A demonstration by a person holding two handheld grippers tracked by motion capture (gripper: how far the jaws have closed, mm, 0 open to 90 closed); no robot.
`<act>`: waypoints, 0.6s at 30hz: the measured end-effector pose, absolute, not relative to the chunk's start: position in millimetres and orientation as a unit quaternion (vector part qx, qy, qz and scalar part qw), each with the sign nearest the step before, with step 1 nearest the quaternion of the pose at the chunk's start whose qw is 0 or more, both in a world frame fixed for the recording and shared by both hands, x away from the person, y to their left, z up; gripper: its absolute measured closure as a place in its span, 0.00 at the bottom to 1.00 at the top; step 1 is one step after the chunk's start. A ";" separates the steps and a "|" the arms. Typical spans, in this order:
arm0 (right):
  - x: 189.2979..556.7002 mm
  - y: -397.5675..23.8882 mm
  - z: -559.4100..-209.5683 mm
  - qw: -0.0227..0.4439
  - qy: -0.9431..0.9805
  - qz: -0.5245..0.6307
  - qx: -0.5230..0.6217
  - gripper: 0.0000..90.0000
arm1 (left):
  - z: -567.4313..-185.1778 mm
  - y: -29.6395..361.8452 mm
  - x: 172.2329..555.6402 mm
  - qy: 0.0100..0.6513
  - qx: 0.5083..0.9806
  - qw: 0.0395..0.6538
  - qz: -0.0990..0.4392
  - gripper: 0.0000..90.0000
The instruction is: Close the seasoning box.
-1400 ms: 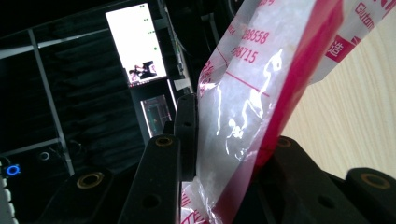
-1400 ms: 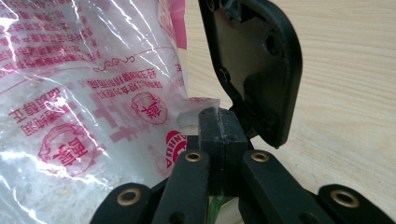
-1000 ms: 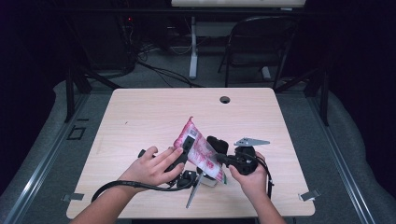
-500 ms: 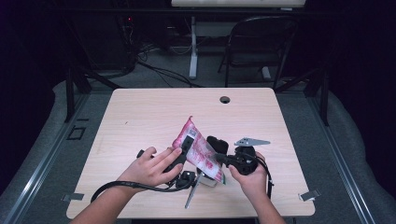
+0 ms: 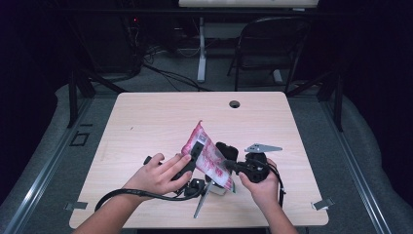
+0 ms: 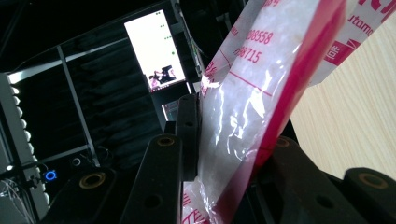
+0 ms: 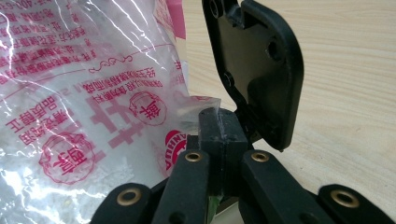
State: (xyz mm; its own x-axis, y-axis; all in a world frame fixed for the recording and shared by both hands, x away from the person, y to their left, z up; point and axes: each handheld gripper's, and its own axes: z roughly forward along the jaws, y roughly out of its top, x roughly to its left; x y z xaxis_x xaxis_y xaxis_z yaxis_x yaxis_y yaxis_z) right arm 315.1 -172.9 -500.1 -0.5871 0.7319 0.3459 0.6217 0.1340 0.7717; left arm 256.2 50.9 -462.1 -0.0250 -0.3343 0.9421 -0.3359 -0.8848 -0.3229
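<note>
Nothing has shifted over the last second: your left gripper (image 5: 195, 152) stays clamped on the red-and-clear bag (image 5: 207, 155) (white grains inside), your right gripper (image 5: 228, 165) pinches its edge, bag tilted above the bench (image 5: 146, 122). Grip looks settled, so you can start pulling.

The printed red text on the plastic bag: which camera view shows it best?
The right gripper view: the bag faces its camera closely, so red characters and round seals show sharply. The left gripper view sees the bag nearly edge-on, with a few digits near the top. In the high view it is a small red-and-white shape, its text unreadable.
</note>
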 end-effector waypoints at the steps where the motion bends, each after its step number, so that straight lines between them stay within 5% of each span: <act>1: 315.0 -173.0 -499.9 0.058 0.750 0.480 0.451 1.00 | -461.9 50.8 255.8 -0.240 0.698 0.000 0.675 0.85; 18: 315.1 -174.1 -498.5 0.058 0.749 0.481 0.451 1.00 | -459.7 50.1 255.6 -0.239 0.698 0.002 0.675 0.85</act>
State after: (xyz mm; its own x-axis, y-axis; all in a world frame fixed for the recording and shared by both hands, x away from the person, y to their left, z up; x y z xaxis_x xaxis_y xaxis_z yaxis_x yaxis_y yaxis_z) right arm 315.1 -174.1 -498.5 -0.5859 0.7322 0.3473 0.6200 0.1290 0.7739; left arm 255.6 50.1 -459.7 -0.0254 -0.3310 0.9433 -0.3354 -0.8861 -0.3200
